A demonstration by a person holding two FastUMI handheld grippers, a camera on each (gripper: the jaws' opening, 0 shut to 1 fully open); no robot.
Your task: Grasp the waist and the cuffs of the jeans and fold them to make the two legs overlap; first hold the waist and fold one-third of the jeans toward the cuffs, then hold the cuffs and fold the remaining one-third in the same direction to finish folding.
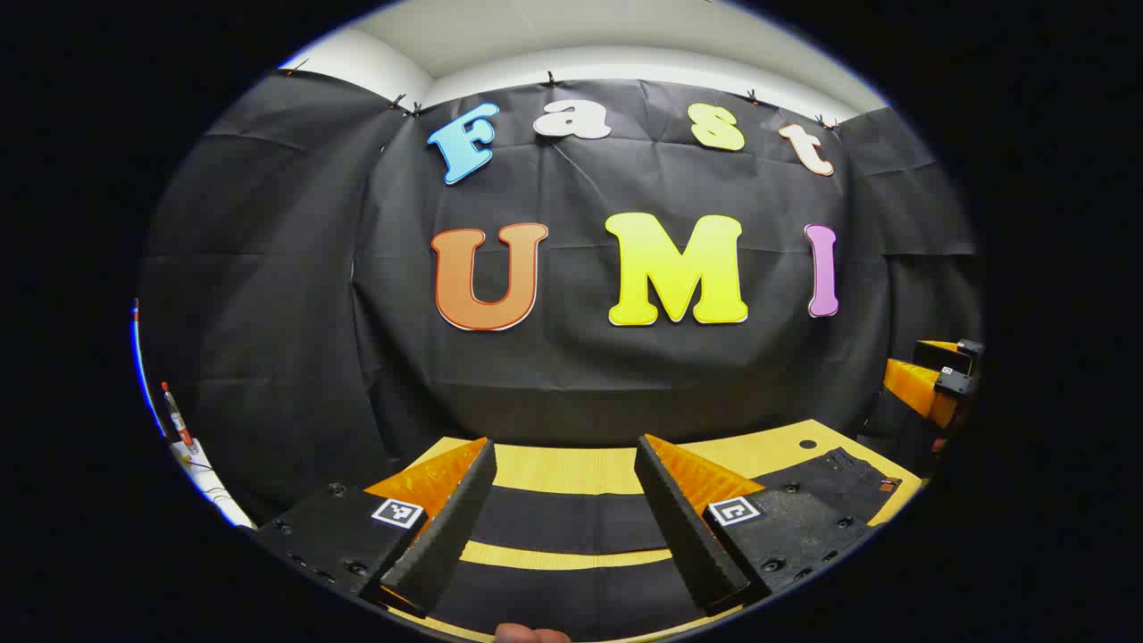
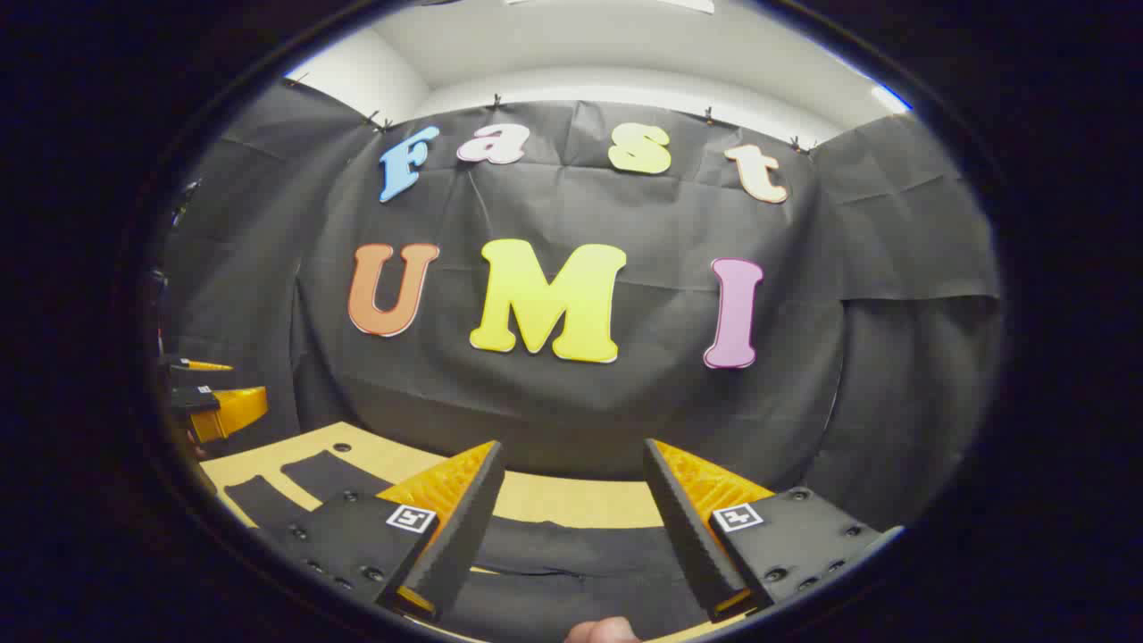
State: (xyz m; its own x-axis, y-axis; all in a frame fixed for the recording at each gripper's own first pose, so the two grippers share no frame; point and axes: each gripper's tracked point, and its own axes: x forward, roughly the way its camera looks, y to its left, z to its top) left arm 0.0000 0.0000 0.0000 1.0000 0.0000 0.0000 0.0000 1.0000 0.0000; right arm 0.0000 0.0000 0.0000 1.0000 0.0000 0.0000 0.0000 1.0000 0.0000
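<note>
Black jeans (image 1: 563,522) lie flat on a wooden table (image 1: 571,469). Their two legs run as dark bands under my left gripper (image 1: 564,442), which hovers open above them with nothing between its fingers. The waist end (image 1: 830,491) lies to the right in the left gripper view. My right gripper (image 2: 572,444) is also open and empty, hovering over the wider part of the jeans (image 2: 571,545). In the right gripper view the two legs (image 2: 326,473) stretch away to the left. Each gripper appears at the edge of the other's view: right gripper (image 1: 938,384), left gripper (image 2: 214,406).
The black cloth wall (image 1: 571,357) stands close behind the table's far edge. A small round hole (image 1: 807,444) sits in the tabletop near the waist. A white object with a red pen (image 1: 179,424) is at the far left. A fingertip (image 2: 603,630) shows at the bottom edge.
</note>
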